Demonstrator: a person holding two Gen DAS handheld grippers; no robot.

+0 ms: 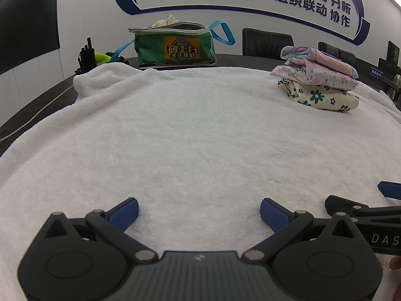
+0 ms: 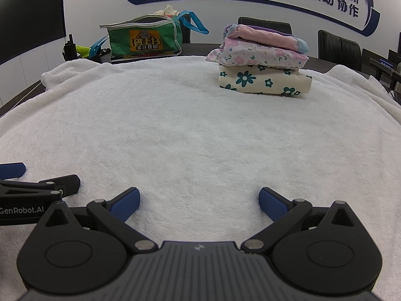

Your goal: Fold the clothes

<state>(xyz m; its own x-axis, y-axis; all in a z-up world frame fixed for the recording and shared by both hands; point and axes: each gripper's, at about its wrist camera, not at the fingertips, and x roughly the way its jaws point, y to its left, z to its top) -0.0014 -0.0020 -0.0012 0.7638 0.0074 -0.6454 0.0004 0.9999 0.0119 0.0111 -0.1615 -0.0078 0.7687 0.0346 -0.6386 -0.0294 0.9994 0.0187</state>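
White wall [image 1: 82, 25] with blue Chinese lettering [image 1: 310, 2] behind a dark table [image 1: 37, 102]; a white fleecy blanket [image 1: 200, 130] covers most of the tabletop.

Left wrist view:
- Left gripper [image 1: 199, 212] low over the near blanket, jaws spread wide, blue pads [image 1: 125, 212] apart, nothing between them.
- Clothes stack [image 1: 318, 81] far right on the blanket: three folded pieces, cream with teal flowers at the bottom, pale floral in the middle, pink and lilac on top. Edges uneven, top piece slumped.
- Green bag [image 1: 175, 46] with an orange label and blue straps stands at the far blanket edge, unzipped, pale cloth poking out.
- Black radio [image 1: 86, 56] and something yellow-green left of the bag.
- Two black chairs [image 1: 267, 42] against the wall.
- Right gripper [image 1: 361, 200] enters at the right edge, just beside the left one; a fingertip shows at the lower right corner.

Right wrist view:
- Right gripper [image 2: 199, 200] also low over the blanket [image 2: 200, 135], jaws wide, empty.
- Stack [image 2: 263, 61] straight ahead, slightly right, well apart from the gripper; cream piece lies square on the blanket.
- Bag [image 2: 144, 40] left of the stack, behind the blanket edge.
- Left gripper [image 2: 37, 183] comes in from the left edge, marked "GenRobot.AI".
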